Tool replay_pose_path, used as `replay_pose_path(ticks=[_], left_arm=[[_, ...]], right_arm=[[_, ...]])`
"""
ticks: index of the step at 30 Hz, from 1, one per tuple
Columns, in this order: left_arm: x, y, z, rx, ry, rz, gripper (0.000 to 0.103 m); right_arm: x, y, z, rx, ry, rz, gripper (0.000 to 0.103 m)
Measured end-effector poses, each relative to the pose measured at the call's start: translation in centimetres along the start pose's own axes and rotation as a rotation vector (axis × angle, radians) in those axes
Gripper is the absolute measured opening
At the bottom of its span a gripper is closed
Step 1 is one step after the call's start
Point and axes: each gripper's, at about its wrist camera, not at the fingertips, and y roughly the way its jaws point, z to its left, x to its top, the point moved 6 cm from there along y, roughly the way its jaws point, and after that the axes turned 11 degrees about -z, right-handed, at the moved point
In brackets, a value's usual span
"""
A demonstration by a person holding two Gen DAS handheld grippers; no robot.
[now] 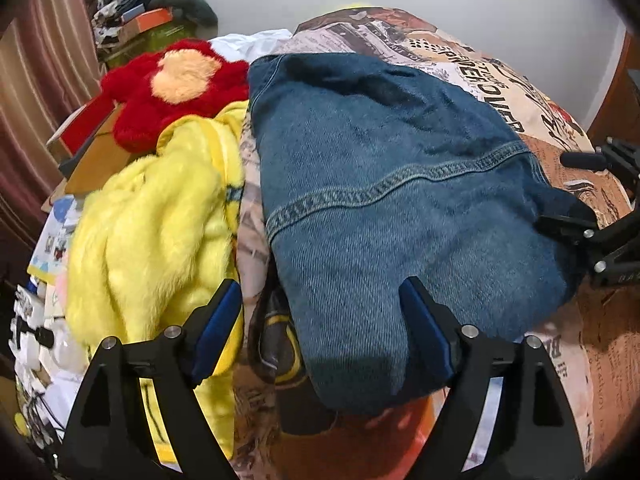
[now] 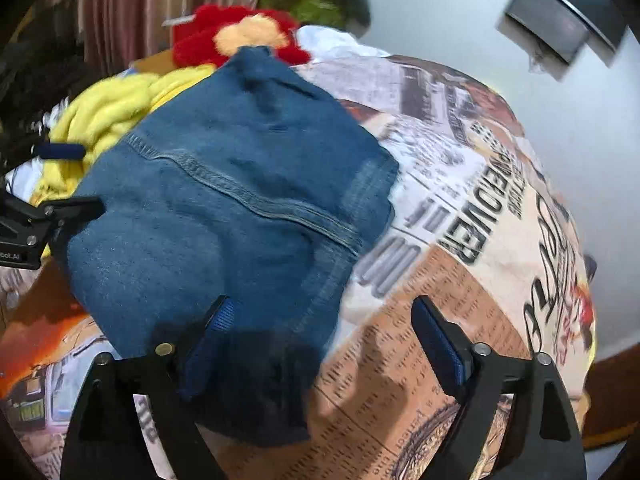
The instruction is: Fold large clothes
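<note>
A blue denim garment (image 1: 400, 208) lies folded in a thick bundle on a bed with a newspaper-print cover (image 1: 440, 52). It also shows in the right wrist view (image 2: 224, 208). My left gripper (image 1: 322, 316) is open and empty, its fingers straddling the near left corner of the denim. My right gripper (image 2: 320, 332) is open and empty over the denim's near right corner; its left finger (image 2: 212, 332) is over the cloth. The right gripper also shows at the right edge of the left wrist view (image 1: 580, 196).
A fluffy yellow blanket (image 1: 160, 232) and a red plush toy (image 1: 176, 88) lie left of the denim. Boxes and clutter (image 1: 136, 20) pile up at the far left by a striped curtain (image 1: 36, 100). The bed cover (image 2: 460, 240) stretches to the right.
</note>
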Motion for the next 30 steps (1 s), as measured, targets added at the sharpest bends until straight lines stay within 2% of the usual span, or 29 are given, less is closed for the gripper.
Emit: replay_pose_path(ticks=[3,6,11,18,22,26,30], left_arm=[[-0.1,-0.6,-0.1,0.008,-0.014,0.006,0.082],[0.3,-1.6,-0.3,0.035,-0.004,0.006,0.081],[2.3,-4.6,-0.6,0.04,-0.036,-0.056,0.081],[7.7,-13.6,-1.8,0.034,-0.081,-0.29,0.081],[10.1,-19.3,-3.0,0.036,-0.063,-0.44,0.081],[11.1,-25.6,-5.0,0.029,-0.052,-0.594,0.081],[10.6,-30.1,-6.5,0.026,-0.038,-0.703,0.081]], right_arm=[[-1.0,-0.7,-1.6,0.07,0.138,0.033,0.088],[-0.9,-1.9,-2.5,0.091,0.219,0.048,0.088],[0.7,-6.4,-3.1,0.066,0.263,-0.049,0.088],[4.2,-15.5,-3.7,0.081,0.333,-0.261,0.088],[6.3,-22.2,-3.1,0.074,0.338,-0.427,0.088],[7.3,-28.0,-2.0,0.083,0.349,-0.568,0.088],[7.4,-32.7,0.0,0.067,0.325,-0.672,0.088]])
